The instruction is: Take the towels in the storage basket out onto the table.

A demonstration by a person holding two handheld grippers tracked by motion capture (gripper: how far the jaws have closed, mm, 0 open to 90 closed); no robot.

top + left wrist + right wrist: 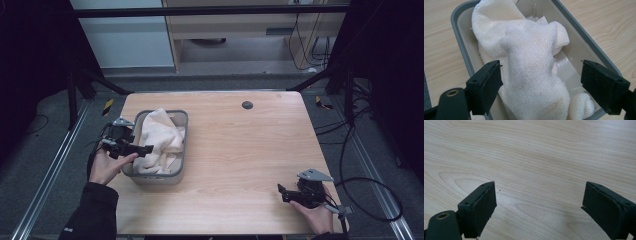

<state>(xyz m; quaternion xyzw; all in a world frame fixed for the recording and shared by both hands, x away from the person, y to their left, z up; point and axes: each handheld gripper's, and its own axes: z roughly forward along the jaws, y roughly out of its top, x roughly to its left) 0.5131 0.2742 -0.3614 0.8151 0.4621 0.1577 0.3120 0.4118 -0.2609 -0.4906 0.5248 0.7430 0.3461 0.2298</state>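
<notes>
I wear a black long sleeve [92,212] with a small white mark near the cuff, and each bare hand carries a black two-jaw gripper, left [145,149] and right [281,192], with flat rectangular pads, small screws, a grey three-cornered top plate and a trailing black cable.

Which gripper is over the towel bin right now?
The left gripper: its open jaws straddle the cream towel in the grey bin. The right gripper, also open, sits apart over bare table near the front right corner.
</notes>
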